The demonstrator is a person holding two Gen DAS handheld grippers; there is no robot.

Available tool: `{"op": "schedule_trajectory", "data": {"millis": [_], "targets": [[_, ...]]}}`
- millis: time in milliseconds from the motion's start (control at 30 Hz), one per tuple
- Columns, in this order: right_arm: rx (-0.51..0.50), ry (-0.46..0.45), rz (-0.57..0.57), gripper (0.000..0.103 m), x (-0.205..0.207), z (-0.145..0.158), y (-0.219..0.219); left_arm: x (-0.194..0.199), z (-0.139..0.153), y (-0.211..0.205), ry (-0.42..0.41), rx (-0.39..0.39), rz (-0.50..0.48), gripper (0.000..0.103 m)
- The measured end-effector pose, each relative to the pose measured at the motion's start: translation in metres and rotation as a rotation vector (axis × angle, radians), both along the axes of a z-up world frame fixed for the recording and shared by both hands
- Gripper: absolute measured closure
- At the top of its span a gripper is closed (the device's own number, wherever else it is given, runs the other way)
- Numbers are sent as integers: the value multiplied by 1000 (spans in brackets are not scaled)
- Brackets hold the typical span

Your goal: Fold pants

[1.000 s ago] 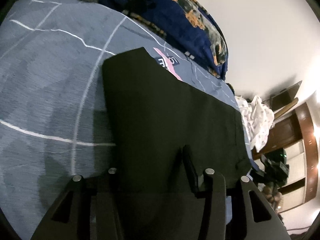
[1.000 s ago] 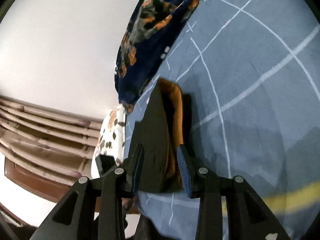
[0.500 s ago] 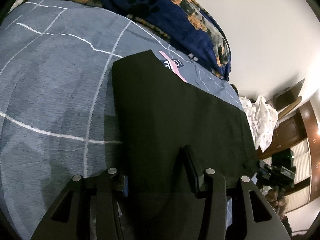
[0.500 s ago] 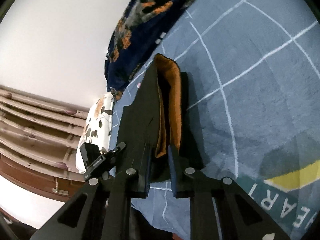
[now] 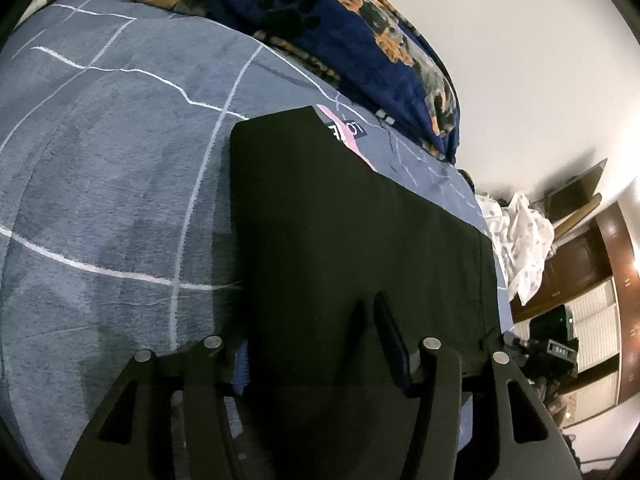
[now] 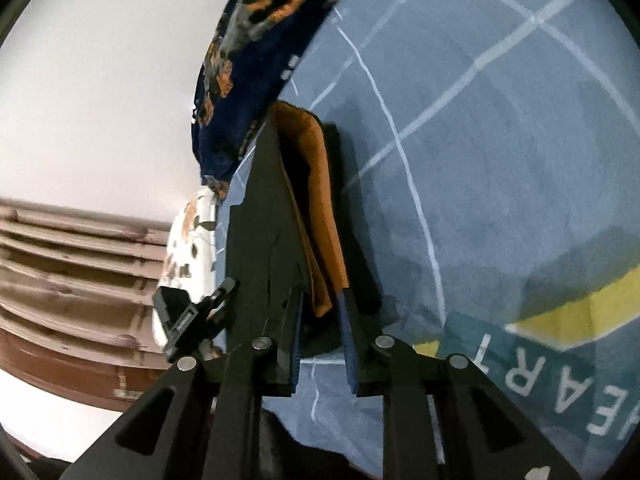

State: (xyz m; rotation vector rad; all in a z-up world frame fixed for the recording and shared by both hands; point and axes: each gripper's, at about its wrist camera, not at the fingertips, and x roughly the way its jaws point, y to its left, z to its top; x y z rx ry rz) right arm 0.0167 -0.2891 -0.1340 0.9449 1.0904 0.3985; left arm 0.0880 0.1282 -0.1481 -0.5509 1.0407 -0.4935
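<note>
The black pants [image 5: 352, 240] lie folded in a long slab on the blue-grey bed cover [image 5: 100, 184]. In the right wrist view the pants [image 6: 260, 216] show their folded end with an orange inner lining [image 6: 316, 184]. My left gripper [image 5: 312, 336] has the near edge of the pants between its fingers; the left finger is mostly hidden by cloth. My right gripper [image 6: 320, 320] stands with its fingers apart around the near end of the folded layers.
A dark blue blanket with orange dog prints [image 5: 360, 36] lies bunched at the far side of the bed. White spotted cloth [image 5: 520, 236] hangs off the bed's right end. Brown wooden furniture [image 6: 60, 272] stands beyond the bed. The left gripper shows in the right view [image 6: 188, 316].
The right gripper's fingers closed in half a second ago and have now spread apart again. The left gripper has stayed on the pants edge, view shifting slightly.
</note>
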Motion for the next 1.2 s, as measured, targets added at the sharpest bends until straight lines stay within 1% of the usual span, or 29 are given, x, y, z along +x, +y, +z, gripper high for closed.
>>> {"op": "schedule_trajectory", "data": {"millis": [33,100,167,233,267,300,333,367,400,467,533,600,633,667,733,800,833,900,967,1033,1100,1133,1167,1200], "targets": [[-11,-1,-11,76,2,2,-3,0,0,0,-2,0,0,48],[-21,12,-29,66,8,2,-7,-1,0,0,-5,-2,-1,48],[-5,28,-12,62,17,-2,-6,-1,-1,1,-4,-8,2,48],[0,50,15,61,27,-7,1,0,-1,1,-1,-12,3,48],[18,56,28,61,32,-10,6,-1,-1,2,1,-15,4,48],[26,59,41,63,35,-11,10,-1,-1,2,5,-19,5,48],[4,59,59,69,39,-10,16,-1,-1,3,8,-22,7,48],[-38,44,73,87,41,-5,22,-1,0,4,12,-26,9,48],[-58,22,88,89,43,2,27,-1,0,5,17,-31,13,48],[-55,-41,122,90,48,24,39,-2,0,8,22,-39,18,48],[-32,-105,166,90,55,44,52,-2,0,11,21,-52,27,48],[-9,-131,188,90,60,51,57,-3,-1,12,27,-64,40,48],[-24,-129,197,90,63,47,56,-3,-1,12,28,-67,46,48],[-40,-108,191,90,65,37,52,-3,-1,12,28,-66,49,48],[-52,7,132,90,68,1,30,-3,0,10,24,-53,44,48],[-1,58,97,90,61,-21,16,-3,0,9,20,-45,36,47],[8,54,89,91,56,-22,15,-3,0,9,19,-45,35,47],[-2,28,95,91,52,-14,19,-2,0,9,26,-48,37,47],[35,8,88,91,49,-5,21,0,0,9,35,-51,37,46],[-10,-11,102,91,48,3,22,0,0,9,32,-47,37,46],[-91,8,119,90,49,-5,22,-1,1,7,21,-36,34,46],[-104,12,124,90,49,-10,24,-1,1,6,15,-28,32,46],[-94,9,120,90,48,-12,22,-1,1,5,9,-22,30,46],[-77,7,108,88,48,-14,19,-1,2,4,4,-15,27,46]]}}
